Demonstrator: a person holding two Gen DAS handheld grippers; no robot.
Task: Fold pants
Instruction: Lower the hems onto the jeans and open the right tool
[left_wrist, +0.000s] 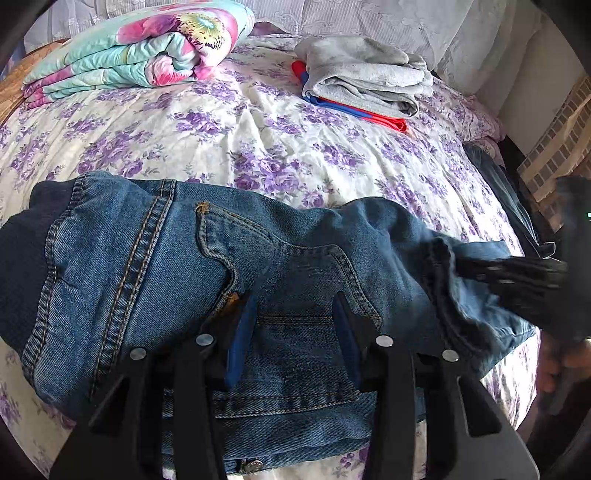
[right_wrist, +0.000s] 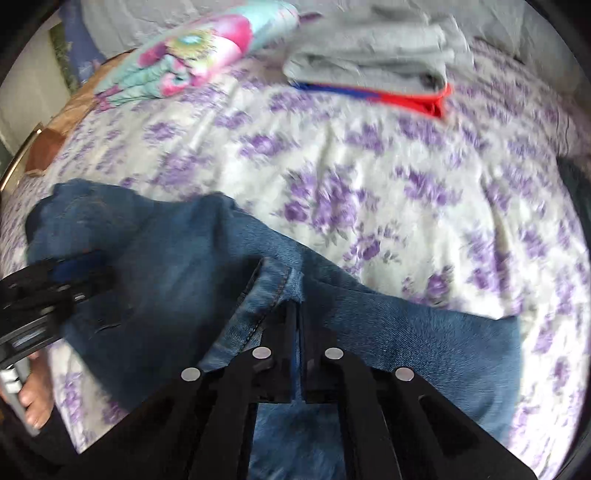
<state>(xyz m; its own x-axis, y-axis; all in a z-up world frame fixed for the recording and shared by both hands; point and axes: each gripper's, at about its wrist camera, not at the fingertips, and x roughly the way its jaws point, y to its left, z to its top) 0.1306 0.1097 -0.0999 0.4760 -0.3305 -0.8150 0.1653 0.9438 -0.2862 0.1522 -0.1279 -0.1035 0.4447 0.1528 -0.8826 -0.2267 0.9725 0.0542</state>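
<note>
Nearest, the left gripper hovered with jaws wide over the jeans, which lay on the bed. Beside it, the right gripper pinched a denim hem between closed jaws. Farther back sat a folded grey garment and a floral quilt.

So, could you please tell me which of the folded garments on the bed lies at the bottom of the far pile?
The red and blue garment; the grey garment lies on top of it.

Likely home bedroom: floral-sheeted bed, quilt.
</note>
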